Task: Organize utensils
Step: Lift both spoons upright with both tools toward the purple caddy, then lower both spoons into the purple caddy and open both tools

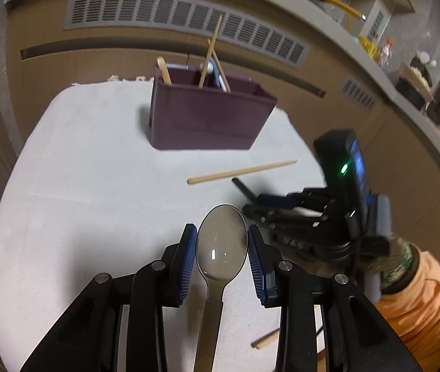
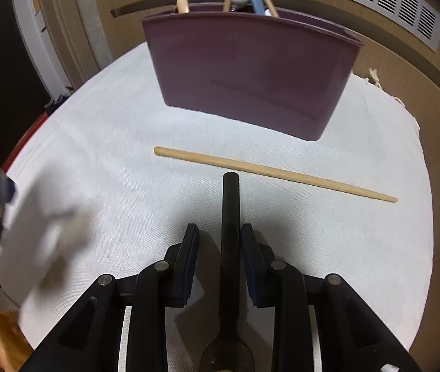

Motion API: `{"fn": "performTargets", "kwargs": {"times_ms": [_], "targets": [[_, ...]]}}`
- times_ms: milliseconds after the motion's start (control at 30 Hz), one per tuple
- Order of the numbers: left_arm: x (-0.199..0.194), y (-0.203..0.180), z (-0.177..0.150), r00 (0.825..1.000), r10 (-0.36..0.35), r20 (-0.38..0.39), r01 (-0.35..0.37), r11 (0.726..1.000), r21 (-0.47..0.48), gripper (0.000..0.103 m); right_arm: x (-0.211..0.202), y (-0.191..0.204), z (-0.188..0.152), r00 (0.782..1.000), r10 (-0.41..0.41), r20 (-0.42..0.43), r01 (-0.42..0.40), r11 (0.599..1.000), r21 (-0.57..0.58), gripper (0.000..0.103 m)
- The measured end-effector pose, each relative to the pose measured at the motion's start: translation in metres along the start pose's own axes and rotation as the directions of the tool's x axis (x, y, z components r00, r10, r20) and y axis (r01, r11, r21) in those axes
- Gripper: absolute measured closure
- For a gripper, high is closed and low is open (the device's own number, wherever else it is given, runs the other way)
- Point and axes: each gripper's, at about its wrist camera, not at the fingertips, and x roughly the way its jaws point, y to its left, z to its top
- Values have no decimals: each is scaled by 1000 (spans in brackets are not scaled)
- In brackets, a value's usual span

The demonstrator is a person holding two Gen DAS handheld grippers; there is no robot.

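In the left wrist view my left gripper [image 1: 221,229] is shut on the bowl of a metal spoon [image 1: 221,248], blue pads pressing both sides, handle running back under the camera. In the right wrist view my right gripper [image 2: 219,228] stands open around the handle of a black utensil [image 2: 231,217]; a gap shows beside the left pad. That utensil's bowl is near the bottom edge. The right gripper [image 1: 252,204] also shows low over the cloth. A wooden chopstick [image 2: 275,173] [image 1: 241,172] lies before the purple caddy [image 2: 251,71] [image 1: 207,117], which holds chopsticks [image 1: 209,52] and a wooden utensil [image 1: 164,71].
A white cloth [image 1: 80,186] covers the round table. A second chopstick end [image 1: 265,339] pokes out near my left gripper. A person's orange sleeve [image 1: 421,294] is at the right. Behind the caddy stands a brown cabinet with a grey vent grille [image 1: 186,21].
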Motion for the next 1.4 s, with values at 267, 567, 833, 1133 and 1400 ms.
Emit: {"fn": "performTargets", "kwargs": {"times_ms": [267, 567, 833, 1133, 1400], "targets": [[-21, -14, 3, 998, -27, 50, 26, 999, 19, 69, -45, 1, -24, 997, 44, 71, -44, 999, -4, 91], [-56, -43, 22, 981, 16, 195, -37, 994, 102, 69, -144, -8, -28, 947, 69, 315, -81, 996, 25, 91], [-100, -73, 114, 890, -3, 456, -88, 980, 178, 69, -240, -20, 56, 802, 18, 597, -26, 1000, 5, 91], [-55, -52, 198, 756, -125, 642, 29, 987, 158, 69, -226, -56, 148, 685, -7, 728, -39, 998, 45, 91], [29, -9, 233, 769, -87, 633, 42, 995, 86, 69, -135, -99, 184, 741, -1, 671, -60, 996, 67, 91]]}}
